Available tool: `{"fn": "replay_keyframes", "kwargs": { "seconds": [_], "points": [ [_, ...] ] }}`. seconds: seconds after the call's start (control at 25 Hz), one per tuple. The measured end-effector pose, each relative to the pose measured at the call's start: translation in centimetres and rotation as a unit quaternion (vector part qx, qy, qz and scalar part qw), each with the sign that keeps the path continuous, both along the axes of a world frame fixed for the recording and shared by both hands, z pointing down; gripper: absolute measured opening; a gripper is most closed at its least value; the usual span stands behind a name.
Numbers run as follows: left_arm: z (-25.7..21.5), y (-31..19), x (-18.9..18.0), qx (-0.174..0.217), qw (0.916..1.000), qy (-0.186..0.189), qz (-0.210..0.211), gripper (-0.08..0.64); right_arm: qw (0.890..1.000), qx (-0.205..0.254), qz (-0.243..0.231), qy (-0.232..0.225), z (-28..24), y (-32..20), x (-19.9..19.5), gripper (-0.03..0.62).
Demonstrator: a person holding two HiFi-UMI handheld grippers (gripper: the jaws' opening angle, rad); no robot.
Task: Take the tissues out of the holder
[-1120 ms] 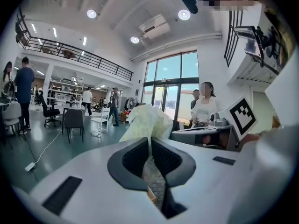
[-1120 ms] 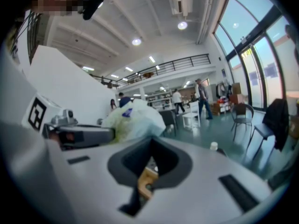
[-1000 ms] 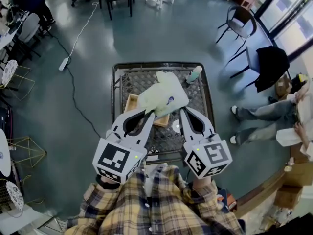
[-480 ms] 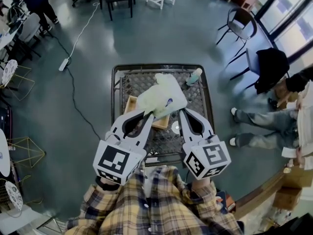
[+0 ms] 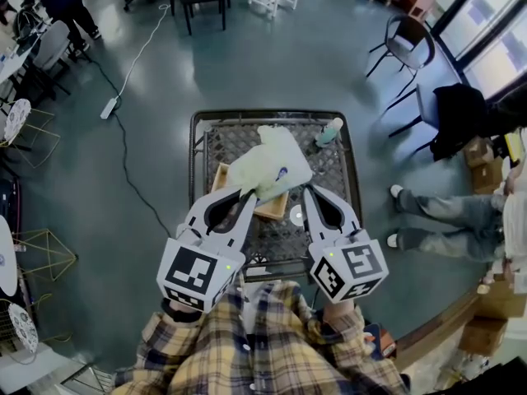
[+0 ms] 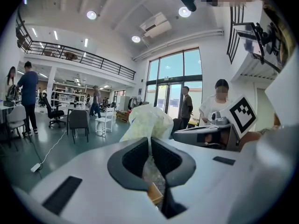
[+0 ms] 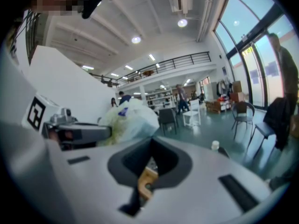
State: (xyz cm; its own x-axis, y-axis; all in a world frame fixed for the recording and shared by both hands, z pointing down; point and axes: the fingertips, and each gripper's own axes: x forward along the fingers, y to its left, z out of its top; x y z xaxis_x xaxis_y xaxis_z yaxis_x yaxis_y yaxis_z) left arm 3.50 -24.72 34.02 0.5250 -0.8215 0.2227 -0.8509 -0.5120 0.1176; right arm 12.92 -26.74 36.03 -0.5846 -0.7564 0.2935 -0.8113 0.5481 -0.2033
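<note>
Still hardly any change from a second ago: the left hand-held gripper stays clamped on the lower edge of the pale tissue pack, which hangs raised over the wooden holder on the mesh bench. The right hand-held gripper waits just beside the holder, jaws together and empty.

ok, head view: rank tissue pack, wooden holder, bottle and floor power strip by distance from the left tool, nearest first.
1. tissue pack: pinched in the left tool, just ahead of it.
2. wooden holder: on the table, right under the pack.
3. bottle: table's far right corner.
4. power strip: on the floor, far left.
</note>
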Motion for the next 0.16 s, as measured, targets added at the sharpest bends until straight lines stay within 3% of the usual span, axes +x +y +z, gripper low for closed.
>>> {"fn": "replay_keyframes", "kwargs": {
  "seconds": [0.16],
  "points": [
    [0.49,-0.11,-0.37,-0.001,1.0000,-0.006,-0.006,0.038,1.000,-0.004,-0.004,0.003,0.77,-0.20,-0.20,0.009]
  ]
}}
